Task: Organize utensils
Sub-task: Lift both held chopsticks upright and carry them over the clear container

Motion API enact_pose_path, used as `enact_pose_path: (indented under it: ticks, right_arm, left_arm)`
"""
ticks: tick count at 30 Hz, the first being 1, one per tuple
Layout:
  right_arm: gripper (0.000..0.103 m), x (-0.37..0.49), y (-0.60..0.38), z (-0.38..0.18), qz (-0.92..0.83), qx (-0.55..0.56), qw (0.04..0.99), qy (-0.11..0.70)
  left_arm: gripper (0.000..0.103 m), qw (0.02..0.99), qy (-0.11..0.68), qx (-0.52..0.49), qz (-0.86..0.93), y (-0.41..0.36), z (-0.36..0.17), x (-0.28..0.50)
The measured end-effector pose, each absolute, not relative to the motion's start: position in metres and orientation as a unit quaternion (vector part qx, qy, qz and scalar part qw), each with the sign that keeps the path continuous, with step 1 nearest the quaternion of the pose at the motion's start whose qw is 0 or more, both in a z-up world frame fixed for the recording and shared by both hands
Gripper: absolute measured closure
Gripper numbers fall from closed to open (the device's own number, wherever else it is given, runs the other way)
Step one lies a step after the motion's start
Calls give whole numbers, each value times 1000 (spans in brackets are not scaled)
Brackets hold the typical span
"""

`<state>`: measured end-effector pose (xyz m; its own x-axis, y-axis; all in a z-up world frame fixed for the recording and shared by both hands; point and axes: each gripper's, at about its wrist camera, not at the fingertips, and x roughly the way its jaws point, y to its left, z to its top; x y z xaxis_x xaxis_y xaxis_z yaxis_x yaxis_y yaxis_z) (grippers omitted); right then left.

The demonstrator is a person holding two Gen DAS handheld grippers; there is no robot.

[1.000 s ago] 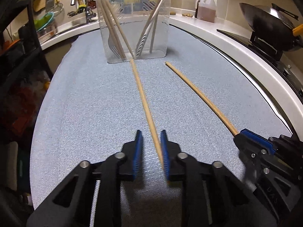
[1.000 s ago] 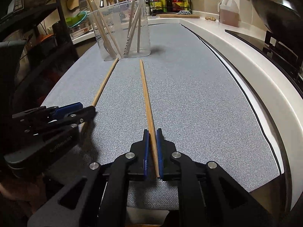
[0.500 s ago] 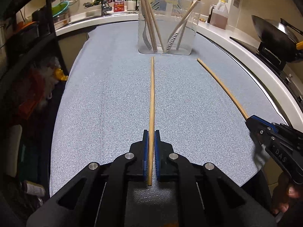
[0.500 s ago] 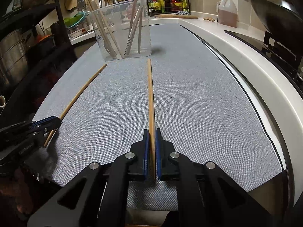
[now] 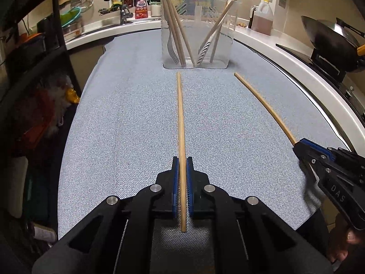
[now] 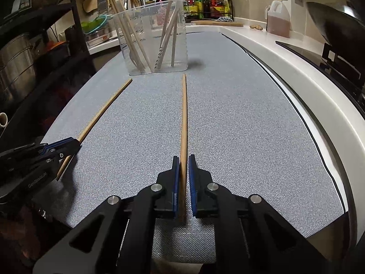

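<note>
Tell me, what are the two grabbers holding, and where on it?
Each holds one wooden chopstick near its close end: left gripper on left chopstick, right gripper on right chopstick.

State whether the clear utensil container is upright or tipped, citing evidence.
Upright. The clear container stands on its flat base on the grey mat, rim uppermost, with utensils leaning inside.

Ahead of my grippers, a grey-blue cloth-covered counter (image 5: 127, 123) carries a clear utensil holder (image 5: 197, 34) and two wooden chopsticks (image 5: 180, 118) lying lengthwise.
</note>
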<state>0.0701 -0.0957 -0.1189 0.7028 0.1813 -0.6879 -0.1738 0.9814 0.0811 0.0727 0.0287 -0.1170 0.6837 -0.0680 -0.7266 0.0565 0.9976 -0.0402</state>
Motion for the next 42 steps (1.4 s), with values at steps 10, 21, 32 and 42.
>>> enact_pose_path:
  ticks: [10, 21, 32, 42]
  right_arm:
    - [97, 71, -94, -117, 93, -9, 923, 373]
    - [97, 54, -96, -90, 91, -13, 932, 350]
    - [97, 26, -106, -52, 90, -17, 948, 306]
    - [97, 14, -112, -33, 91, -15, 954, 284]
  left_arm:
    - [97, 920, 392, -1, -31, 27, -117, 71]
    - [97, 922, 386, -1, -34, 29, -112, 66]
    - [97, 940, 338, -6, -45, 30, -86, 41]
    - [97, 952, 302, -9, -51, 33, -69, 23]
